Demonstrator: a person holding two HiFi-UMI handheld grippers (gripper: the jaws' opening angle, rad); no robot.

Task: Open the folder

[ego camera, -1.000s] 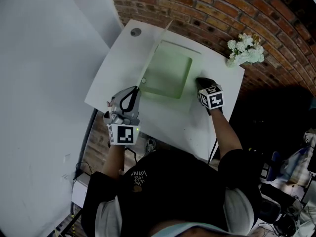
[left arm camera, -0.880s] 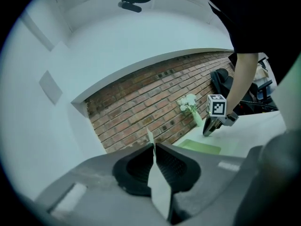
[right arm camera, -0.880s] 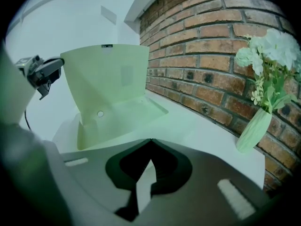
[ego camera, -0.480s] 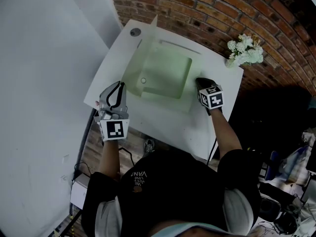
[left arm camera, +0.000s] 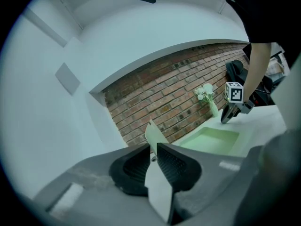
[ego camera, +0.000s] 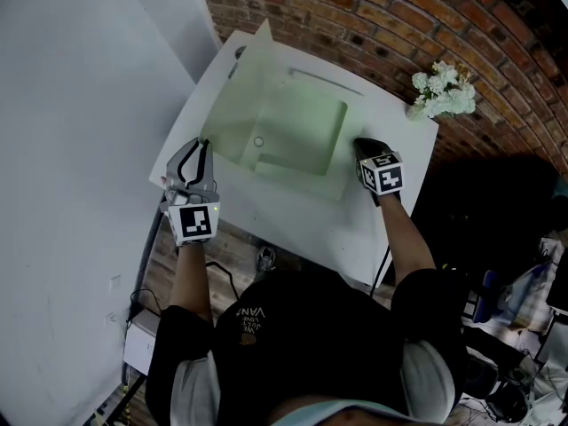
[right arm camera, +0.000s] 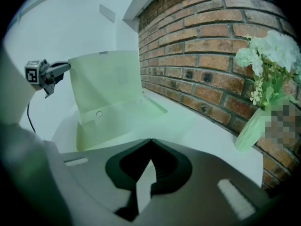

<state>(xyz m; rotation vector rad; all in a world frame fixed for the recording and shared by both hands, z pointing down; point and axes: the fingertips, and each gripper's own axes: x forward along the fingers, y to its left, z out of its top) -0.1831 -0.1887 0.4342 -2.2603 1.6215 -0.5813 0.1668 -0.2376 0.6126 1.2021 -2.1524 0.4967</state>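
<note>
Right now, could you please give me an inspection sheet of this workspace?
Surface: white table.
Job's things: green folder lying flat; its cover is raised, near upright.
Clutter: flowers at the table's far right corner.
Grippers: left gripper shut on the cover's edge; right gripper shut, tips down by the folder's right edge.
Cables: a dark cable below the table's near edge.
Surroundings: brick wall behind, white wall at the left.
</note>
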